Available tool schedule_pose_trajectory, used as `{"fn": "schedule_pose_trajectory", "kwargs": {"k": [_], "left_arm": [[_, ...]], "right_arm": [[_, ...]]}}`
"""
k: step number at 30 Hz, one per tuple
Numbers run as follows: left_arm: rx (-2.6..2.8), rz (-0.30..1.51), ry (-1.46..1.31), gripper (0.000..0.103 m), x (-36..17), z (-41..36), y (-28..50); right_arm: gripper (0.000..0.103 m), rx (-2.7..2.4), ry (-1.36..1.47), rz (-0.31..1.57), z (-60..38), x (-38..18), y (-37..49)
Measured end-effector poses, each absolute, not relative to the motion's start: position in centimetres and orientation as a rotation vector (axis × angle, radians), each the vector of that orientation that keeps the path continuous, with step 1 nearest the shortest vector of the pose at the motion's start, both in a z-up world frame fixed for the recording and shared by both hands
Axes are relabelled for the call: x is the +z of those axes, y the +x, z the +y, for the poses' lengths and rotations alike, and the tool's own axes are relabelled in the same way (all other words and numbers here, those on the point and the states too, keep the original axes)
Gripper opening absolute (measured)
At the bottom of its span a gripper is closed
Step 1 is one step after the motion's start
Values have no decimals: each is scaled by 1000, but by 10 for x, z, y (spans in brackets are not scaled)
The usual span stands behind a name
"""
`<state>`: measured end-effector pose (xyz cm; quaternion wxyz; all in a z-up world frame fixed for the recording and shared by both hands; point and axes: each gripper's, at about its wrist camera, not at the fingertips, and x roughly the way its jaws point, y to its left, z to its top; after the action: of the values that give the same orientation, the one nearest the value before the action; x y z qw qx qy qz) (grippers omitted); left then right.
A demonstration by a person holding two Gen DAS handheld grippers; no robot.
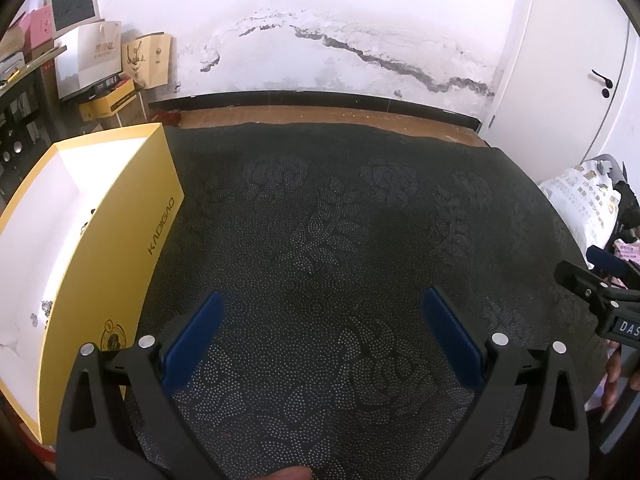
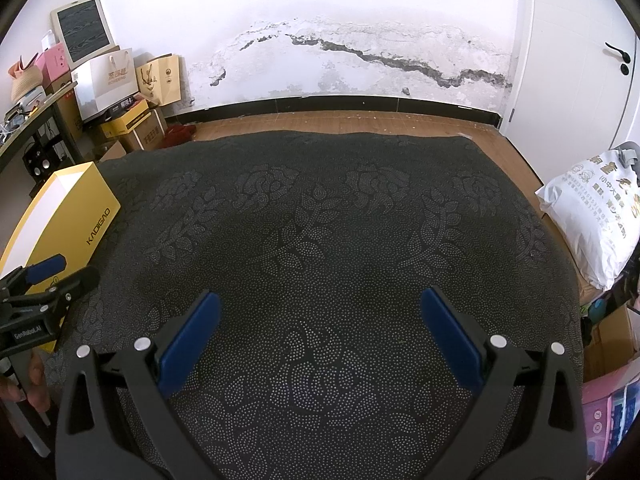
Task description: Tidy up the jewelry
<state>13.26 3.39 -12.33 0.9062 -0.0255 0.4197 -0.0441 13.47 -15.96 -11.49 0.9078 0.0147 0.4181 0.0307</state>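
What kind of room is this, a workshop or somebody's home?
Most likely a spare room in a home: a peeling, cracked wall, stacked gift bags and boxes in the corner, and a door. The work surface is a dark floral-patterned cloth.

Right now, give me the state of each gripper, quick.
Left gripper: open, holding nothing, above the dark cloth.
Right gripper: open, holding nothing, above the same cloth.

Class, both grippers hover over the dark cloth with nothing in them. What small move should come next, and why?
Probably swing the left gripper toward the open yellow box. Both it and the right gripper are open and empty, the dark cloth shows no jewelry, and only small dark pieces lie inside the box, too small to identify.
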Motion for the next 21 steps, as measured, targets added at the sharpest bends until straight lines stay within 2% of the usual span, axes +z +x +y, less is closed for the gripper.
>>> {"fn": "schedule_pose_trajectory", "kwargs": {"k": [21], "left_arm": [[-102,861,-120,97,-121,37,129]], "right_arm": [[97,62,33,863,-161,-115,135]]}}
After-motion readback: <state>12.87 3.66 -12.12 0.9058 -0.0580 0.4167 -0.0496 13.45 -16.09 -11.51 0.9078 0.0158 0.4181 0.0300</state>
